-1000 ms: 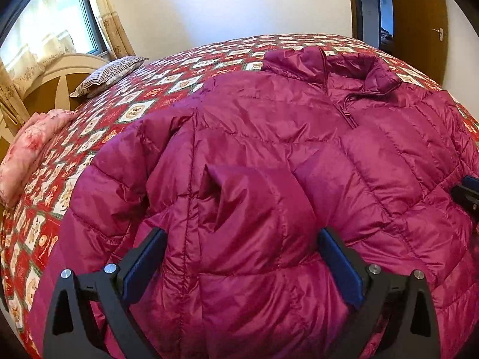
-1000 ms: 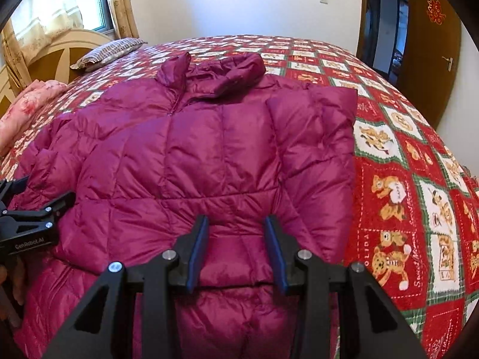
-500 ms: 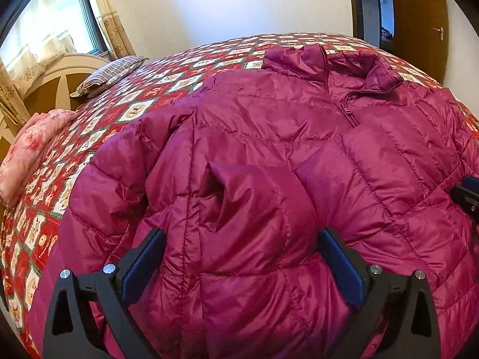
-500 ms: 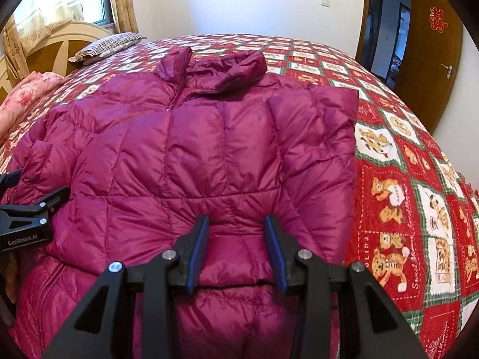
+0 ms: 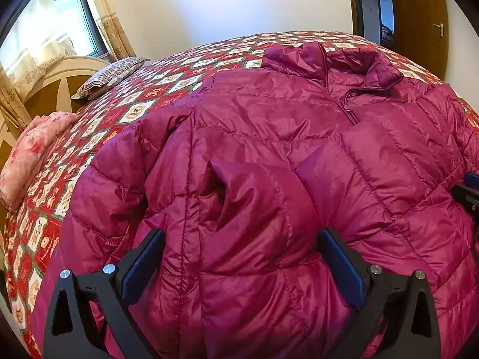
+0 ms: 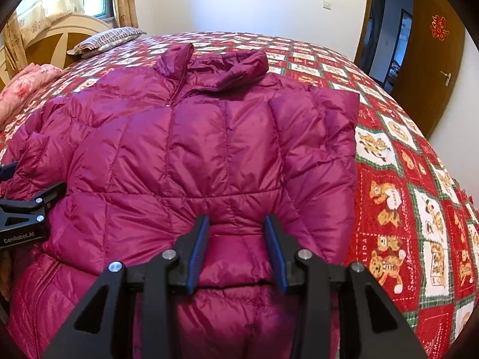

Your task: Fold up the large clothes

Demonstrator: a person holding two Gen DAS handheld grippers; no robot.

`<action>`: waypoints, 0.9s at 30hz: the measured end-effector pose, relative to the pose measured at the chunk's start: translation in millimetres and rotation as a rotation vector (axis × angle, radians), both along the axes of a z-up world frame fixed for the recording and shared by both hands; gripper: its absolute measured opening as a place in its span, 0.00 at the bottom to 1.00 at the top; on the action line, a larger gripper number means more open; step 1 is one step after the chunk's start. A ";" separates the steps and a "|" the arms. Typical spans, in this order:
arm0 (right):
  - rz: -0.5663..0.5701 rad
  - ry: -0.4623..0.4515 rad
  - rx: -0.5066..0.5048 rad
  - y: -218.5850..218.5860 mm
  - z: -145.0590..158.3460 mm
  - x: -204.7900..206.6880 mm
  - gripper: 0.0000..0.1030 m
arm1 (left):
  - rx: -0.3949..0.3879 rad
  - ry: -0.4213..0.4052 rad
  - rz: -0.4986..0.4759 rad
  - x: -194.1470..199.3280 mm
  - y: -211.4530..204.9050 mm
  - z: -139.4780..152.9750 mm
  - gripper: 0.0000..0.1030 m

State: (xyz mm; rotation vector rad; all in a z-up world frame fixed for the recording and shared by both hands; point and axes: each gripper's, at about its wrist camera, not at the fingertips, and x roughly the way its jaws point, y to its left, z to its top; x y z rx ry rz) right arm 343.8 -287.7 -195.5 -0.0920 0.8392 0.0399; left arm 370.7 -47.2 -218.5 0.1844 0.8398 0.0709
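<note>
Garment: a magenta quilted puffer jacket (image 6: 215, 149) of shiny fabric, stitched in puffy panels, front side up, zip closed below a stand-up collar (image 6: 215, 65).
Place: it lies spread on a bed covered by a red patchwork quilt with bear squares (image 6: 419, 194), collar toward the far wall.
Fold state: both sleeves lie turned in over the body; the sleeve on the right (image 6: 323, 137) lies flat along the jacket's edge, the other bunches up in a puffy cuff (image 5: 254, 209).
Left claw (image 5: 239, 257): spread wide, a thick fold of jacket bulging between its blue pads; whether they press it, one cannot tell.
Right claw (image 6: 236, 239): partly closed, a ridge of the lower jacket pinched between its pads.
Beyond: striped pillow (image 6: 104, 40), pink floral bedding (image 5: 33, 152).
</note>
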 end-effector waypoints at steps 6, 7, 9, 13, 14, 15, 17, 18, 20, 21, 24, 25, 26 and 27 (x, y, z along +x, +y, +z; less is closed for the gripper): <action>-0.032 -0.086 -0.042 1.0 29.6 -28.8 0.81 | -0.071 -0.056 0.032 -24.1 40.6 45.4 0.99; -0.022 -0.101 -0.033 1.5 35.6 -37.6 0.82 | -0.072 -0.070 0.038 -32.2 51.7 54.6 0.99; 0.005 -0.091 -0.024 4.3 40.4 -49.6 0.83 | -0.043 -0.092 0.071 -52.1 81.8 67.2 0.99; 0.049 -0.069 -0.016 13.2 36.5 -75.4 0.83 | 0.013 -0.070 0.212 -91.1 156.5 59.0 0.99; 0.053 -0.069 -0.011 14.8 35.1 -78.7 0.83 | 0.007 -0.051 0.267 -100.8 179.0 52.6 0.99; 0.057 -0.068 -0.004 17.1 32.8 -83.8 0.83 | -0.004 -0.033 0.305 -107.5 194.4 47.1 0.99; 0.063 -0.069 0.007 21.8 30.3 -88.7 0.83 | -0.082 0.010 0.363 -125.7 227.6 31.4 0.99; 0.066 -0.073 0.015 23.3 30.5 -92.6 0.83 | -0.123 0.035 0.379 -131.7 238.8 23.6 0.99; 0.066 -0.079 0.028 26.9 30.4 -94.1 0.83 | -0.194 0.071 0.392 -140.5 252.8 9.2 0.99; 0.066 -0.079 0.033 29.0 30.5 -93.8 0.83 | -0.222 0.084 0.389 -141.8 254.1 2.6 0.99; 0.062 -0.088 0.032 33.7 32.2 -94.5 0.83 | -0.221 0.052 0.363 -144.4 243.7 1.3 0.60; 0.061 -0.093 0.033 34.1 33.3 -94.5 0.83 | -0.211 0.044 0.340 -141.8 239.3 5.7 0.45; 0.059 -0.098 0.035 33.5 34.0 -94.9 0.83 | -0.213 0.037 0.330 -139.6 234.5 12.1 0.29; 0.054 -0.104 0.036 32.3 35.0 -95.2 0.83 | -0.219 0.021 0.330 -138.3 233.6 19.6 0.19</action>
